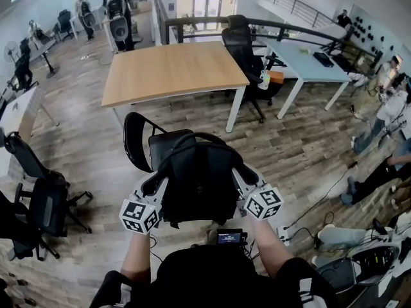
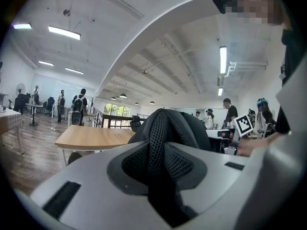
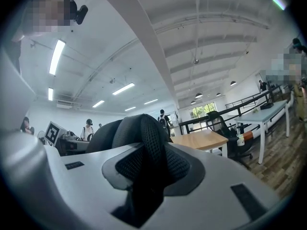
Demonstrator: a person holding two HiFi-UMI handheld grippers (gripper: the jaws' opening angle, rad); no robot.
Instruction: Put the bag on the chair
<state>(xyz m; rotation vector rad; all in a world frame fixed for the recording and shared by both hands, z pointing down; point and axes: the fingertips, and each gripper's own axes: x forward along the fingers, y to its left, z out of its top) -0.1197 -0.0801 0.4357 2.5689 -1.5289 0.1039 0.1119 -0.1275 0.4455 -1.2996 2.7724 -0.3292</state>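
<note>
A black backpack (image 1: 199,178) hangs between my two grippers, right in front of me. My left gripper (image 1: 156,183) is shut on its left mesh shoulder strap (image 2: 160,147). The right gripper (image 1: 243,177) is shut on the other mesh strap (image 3: 148,157). In both gripper views the strap fills the gap between the grey jaws and the bag's rounded top (image 2: 177,126) rises behind it. A black office chair (image 1: 135,140) stands just beyond and under the bag, its curved backrest showing to the bag's left. Its seat is hidden by the bag, so I cannot tell if the bag touches it.
A wooden table (image 1: 170,69) stands beyond the chair, with another black office chair (image 1: 247,50) and a white desk (image 1: 308,59) to its right. More black chairs (image 1: 38,204) crowd the left. People (image 1: 385,114) and floor cables (image 1: 321,204) are at the right.
</note>
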